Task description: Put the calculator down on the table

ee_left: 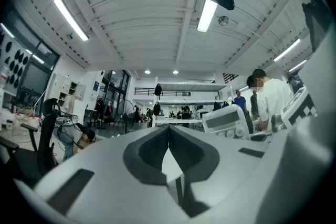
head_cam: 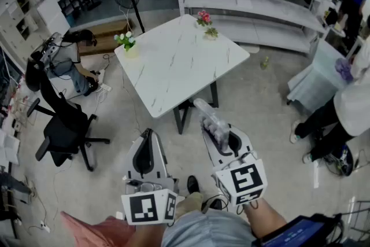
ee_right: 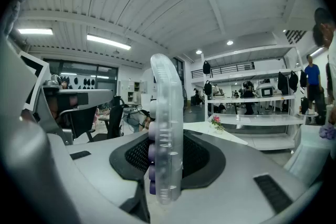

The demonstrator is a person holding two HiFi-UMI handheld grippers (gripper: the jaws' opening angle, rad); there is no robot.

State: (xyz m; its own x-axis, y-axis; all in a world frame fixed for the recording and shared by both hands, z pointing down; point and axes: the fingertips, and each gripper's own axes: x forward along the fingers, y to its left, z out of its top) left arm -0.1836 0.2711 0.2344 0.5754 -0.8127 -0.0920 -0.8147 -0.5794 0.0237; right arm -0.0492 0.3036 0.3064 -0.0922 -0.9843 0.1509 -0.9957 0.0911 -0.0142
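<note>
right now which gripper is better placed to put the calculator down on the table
Right. The right gripper is clamped on the calculator, held edge-up and pointing toward the white table ahead. The left gripper is shut and empty, so it would need a handover first.

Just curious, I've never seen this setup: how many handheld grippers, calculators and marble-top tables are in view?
Grippers: 2 (left gripper, right gripper)
Calculator: 1, clamped in the right gripper
Marble-top table: 1
Total: 4
</note>
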